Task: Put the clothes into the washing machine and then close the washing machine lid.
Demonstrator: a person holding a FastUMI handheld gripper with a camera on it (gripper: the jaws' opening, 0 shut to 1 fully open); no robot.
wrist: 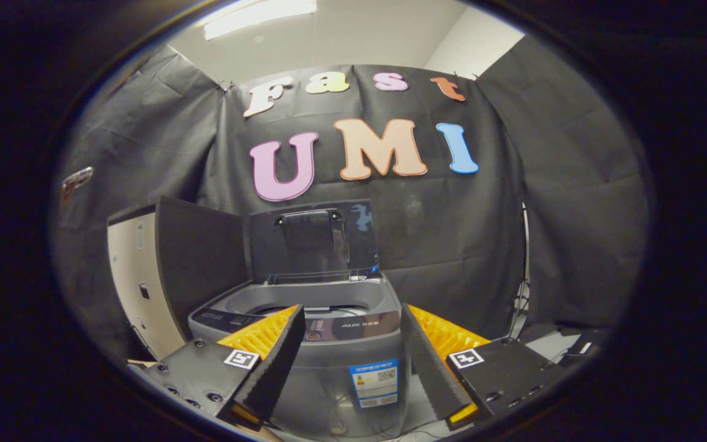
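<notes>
Facing washing machine (323,344) head-on, we hold gripper (348,350) spread wide, fingers (274,362) gripping nothing, machine front between them. Lid (313,240) stands upright behind drum opening. Clothes we cannot make out; drum interior hidden from our angle. Scene fits either fetching laundry or loading done with lid closing due, so we judge no further.

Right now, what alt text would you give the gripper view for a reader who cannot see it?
A grey top-loading washing machine stands just ahead of the gripper, its lid raised upright over the open tub. The jaws are spread wide with nothing between them, framing the machine's front. A dark and cream cabinet stands beside the machine, against the black cloth wall.
</notes>
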